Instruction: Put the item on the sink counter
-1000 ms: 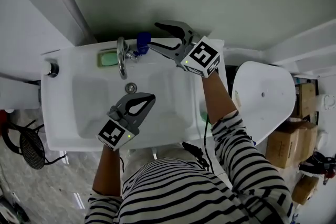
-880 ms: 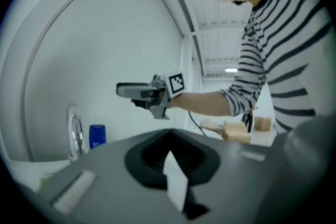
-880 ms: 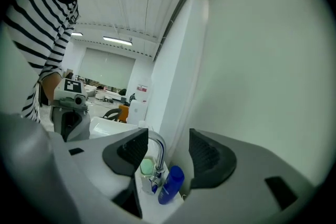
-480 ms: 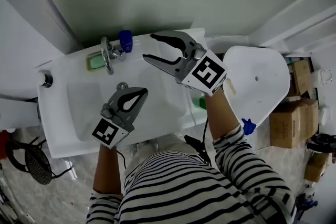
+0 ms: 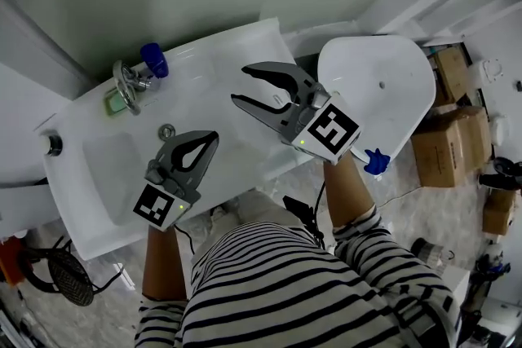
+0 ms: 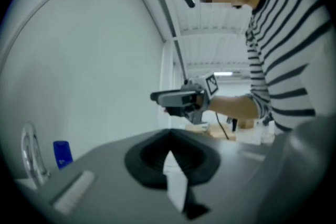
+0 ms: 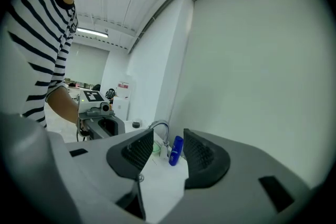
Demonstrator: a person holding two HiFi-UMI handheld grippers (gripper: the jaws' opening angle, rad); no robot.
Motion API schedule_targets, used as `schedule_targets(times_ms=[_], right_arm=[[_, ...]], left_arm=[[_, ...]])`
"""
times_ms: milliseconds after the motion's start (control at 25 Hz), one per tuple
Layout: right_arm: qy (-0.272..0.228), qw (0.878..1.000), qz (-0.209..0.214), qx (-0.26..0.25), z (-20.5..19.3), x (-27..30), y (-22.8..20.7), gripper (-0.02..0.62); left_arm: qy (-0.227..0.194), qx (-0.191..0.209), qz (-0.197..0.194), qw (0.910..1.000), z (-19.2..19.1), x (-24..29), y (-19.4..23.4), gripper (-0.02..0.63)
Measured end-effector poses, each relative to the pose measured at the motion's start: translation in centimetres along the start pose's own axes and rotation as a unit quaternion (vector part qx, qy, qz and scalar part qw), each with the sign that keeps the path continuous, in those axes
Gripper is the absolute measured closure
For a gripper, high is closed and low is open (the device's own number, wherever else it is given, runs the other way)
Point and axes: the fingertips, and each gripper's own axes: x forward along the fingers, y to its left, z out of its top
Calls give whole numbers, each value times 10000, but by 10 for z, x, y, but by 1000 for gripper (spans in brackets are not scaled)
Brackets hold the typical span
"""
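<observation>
Looking down from the head view, the blue bottle (image 5: 152,59) is standing upright on the counter (image 5: 216,61) at the back of the sink (image 5: 94,204), around 10 o'clock in the frame. Faucet (image 5: 126,81) is just beside it at its 8 o'clock, and a green soap (image 5: 117,100) sits just past the faucet at 7 o'clock, so that corner is pretty crowded. Drain (image 5: 166,130) is below them in the basin, and a round chrome knob (image 5: 54,144) is at the sink's far left corner

Right gripper (image 5: 241,85) hangs over the right end of the sink, well apart from the bottle, which is off between its 9 and 10 o'clock. Its jaws are roughly half open and have just been closing, with nothing gripped. In the right gripper view the bottle and faucet show through the gap between the jaws, but way off in the distance, not touching

Left gripper (image 5: 214,136) is at 7 o'clock of the right one, over the basin, jaws pressed fully together with nothing held

Off the sink's right end, at 3 o'clock of the right gripper, there's a big white rounded lid (image 5: 391,77), a small blue bit (image 5: 376,161) at its lower edge, and boxes (image 5: 444,143) on the floor past it. Black fan (image 5: 61,273) is on the floor at 8 o'clock, and a striped shirt (image 5: 285,289) fills the bottom
</observation>
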Motion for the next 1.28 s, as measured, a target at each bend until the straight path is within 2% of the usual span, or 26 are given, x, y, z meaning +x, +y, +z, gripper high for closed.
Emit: schedule_targets(times_ms=[160,320,400,760,1160,1280], right_arm=[[484,9984,-266,71,-31,-31,2,422],[899,9939,-450,445,-66,-60,4,414],[1139,9906,-454,600,-85,-69,8,364],[1978,9738,-532,990,-152,-91,29,332],[3235,9366,-455,1268,-243,-106,42,308],[3562,9263,-390,1162,-261,-110,45,302]], left_arm=[[76,-57,-236,9997,-8,13,-13,600],[150,-170,-453,9987,-14,27,-25,600],[183,-197,-533,9982,-18,32,-28,600],[337,-284,-793,9959,-36,51,-40,600],[489,-337,-842,9947,-48,58,-45,600],[543,-353,-805,9946,-51,57,-44,600]])
